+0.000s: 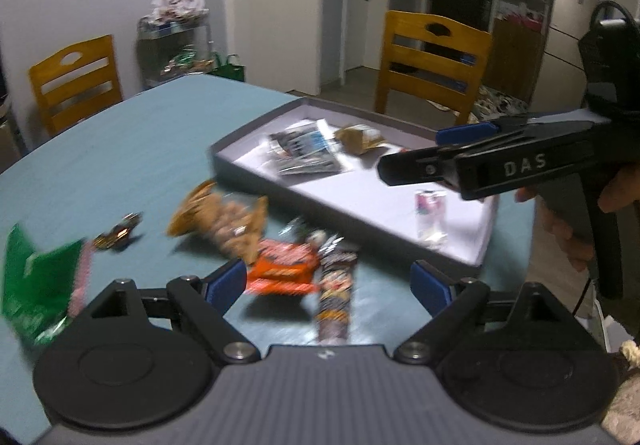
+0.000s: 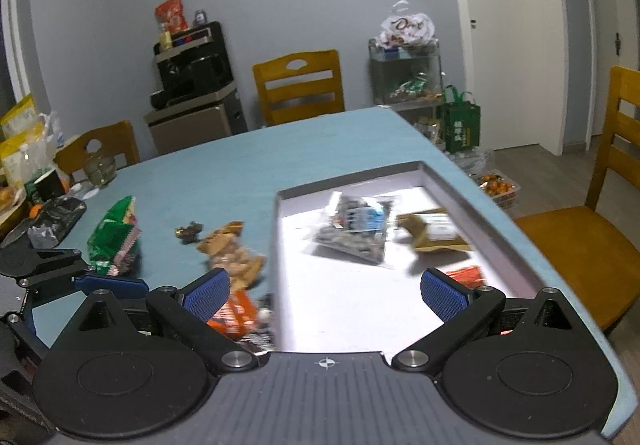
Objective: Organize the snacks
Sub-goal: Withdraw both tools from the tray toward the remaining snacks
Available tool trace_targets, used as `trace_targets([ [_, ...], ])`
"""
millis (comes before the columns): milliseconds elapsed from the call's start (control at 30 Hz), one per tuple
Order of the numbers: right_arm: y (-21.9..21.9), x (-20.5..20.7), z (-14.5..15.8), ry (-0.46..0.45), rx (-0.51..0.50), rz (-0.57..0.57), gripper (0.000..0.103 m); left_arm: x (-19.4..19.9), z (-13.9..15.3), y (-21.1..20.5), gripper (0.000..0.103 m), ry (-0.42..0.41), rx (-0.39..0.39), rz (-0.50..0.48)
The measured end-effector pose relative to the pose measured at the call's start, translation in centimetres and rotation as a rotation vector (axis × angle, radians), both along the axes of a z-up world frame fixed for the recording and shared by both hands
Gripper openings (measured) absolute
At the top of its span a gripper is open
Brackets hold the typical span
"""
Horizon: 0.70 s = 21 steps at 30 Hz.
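A grey tray (image 1: 256, 123) (image 2: 277, 229) lies on the blue table and holds a clear dark packet (image 1: 302, 149) (image 2: 356, 231), a brown packet (image 1: 360, 137) (image 2: 434, 231) and a small pale packet (image 1: 430, 213). Beside it lie an orange packet (image 1: 280, 269) (image 2: 234, 315), a dark patterned bar (image 1: 334, 297), a bag of brown snacks (image 1: 224, 221) (image 2: 230, 249), a small dark candy (image 1: 118, 233) (image 2: 188, 232) and a green bag (image 1: 36, 285) (image 2: 114, 237). My left gripper (image 1: 326, 285) is open above the orange packet and bar. My right gripper (image 2: 326, 295) (image 1: 416, 155) is open over the tray.
Wooden chairs (image 1: 430, 61) (image 2: 300, 85) stand around the table (image 1: 132, 149) (image 2: 240, 161). A glass jar (image 2: 99, 169) and clutter (image 2: 52, 217) sit at the table's far left. A shelf with bags (image 2: 408, 65) stands by the wall.
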State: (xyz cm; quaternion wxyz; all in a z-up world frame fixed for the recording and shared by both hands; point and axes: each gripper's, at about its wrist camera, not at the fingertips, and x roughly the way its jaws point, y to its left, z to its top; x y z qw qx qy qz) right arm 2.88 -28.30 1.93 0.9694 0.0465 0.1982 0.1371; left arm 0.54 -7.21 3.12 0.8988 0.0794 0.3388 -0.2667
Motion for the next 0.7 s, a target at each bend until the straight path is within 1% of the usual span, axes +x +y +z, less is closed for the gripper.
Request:
trace_targets([
  [200, 3.7, 0.0, 0.5, 0.011, -0.022, 0.039, 0.103, -1.3, -0.1, 5.2, 0.091, -0.026, 0.004, 0.100],
  [333, 5.7, 0.0, 0.7, 0.019, -0.055, 0.063, 0.103, -1.7, -0.5, 7.7, 0.091, -0.028, -0.002, 0.161],
  [533, 7.1, -0.4, 0.9, 0.024, -0.080, 0.073, 0.103, -2.1, -1.2, 11.2, 0.091, -0.035, 0.014, 0.250],
  [700, 7.5, -0.5, 0.5, 0.044, -0.088, 0.079, 0.103, -1.9, -2.0, 12.6, 0.091, -0.018, 0.021, 0.285],
])
